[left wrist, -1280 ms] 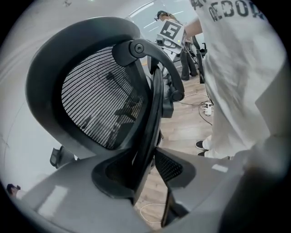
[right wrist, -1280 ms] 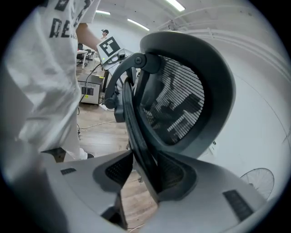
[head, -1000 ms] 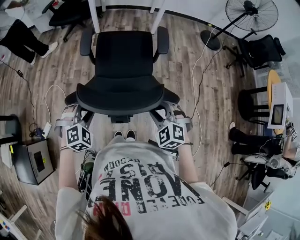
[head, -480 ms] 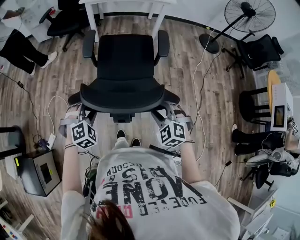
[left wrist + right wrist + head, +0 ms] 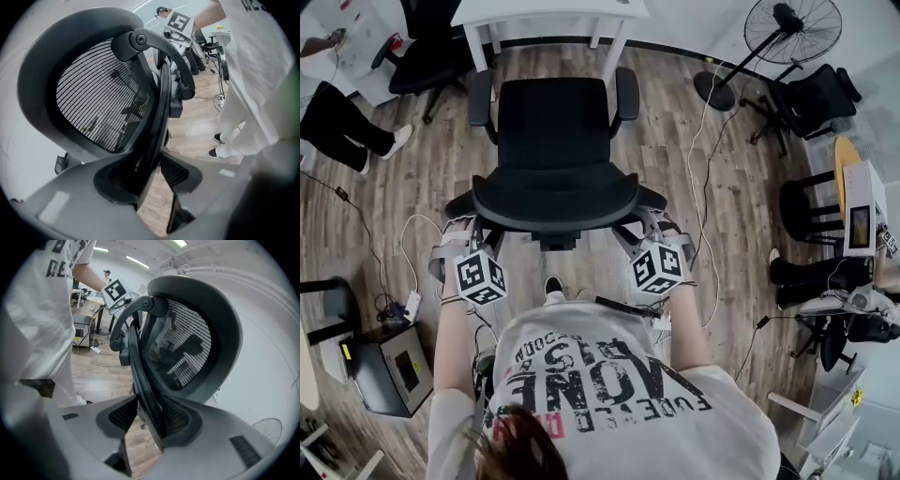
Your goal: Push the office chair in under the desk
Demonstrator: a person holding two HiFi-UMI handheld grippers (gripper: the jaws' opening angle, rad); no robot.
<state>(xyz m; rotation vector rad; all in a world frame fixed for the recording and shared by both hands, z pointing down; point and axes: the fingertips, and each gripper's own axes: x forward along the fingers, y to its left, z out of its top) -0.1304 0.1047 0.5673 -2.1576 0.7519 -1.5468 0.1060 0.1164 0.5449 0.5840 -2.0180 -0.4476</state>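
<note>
office chair (image 5: 553, 122): black, mesh-backed, facing the white desk (image 5: 548, 11), seat front just short of the desk's legs, not under it | left gripper (image 5: 149, 160): jaws wide, seemingly clamped on the backrest's left edge, far side from desk | right gripper (image 5: 150, 403): jaws wide, clamped on backrest's right edge, same side from desk

An office chair (image 5: 555, 141) stands mid-floor with its seat toward a desk (image 5: 548, 11) at the far edge of the floor, not yet under it. A person stands just behind the backrest. The left gripper (image 5: 457, 234) clamps the backrest's left edge, the right gripper (image 5: 643, 228) its right edge. A fan (image 5: 795, 28) stands right of the desk, a second chair (image 5: 427, 42) left of it, and a box (image 5: 389, 370) sits on the floor at the near left.
</note>
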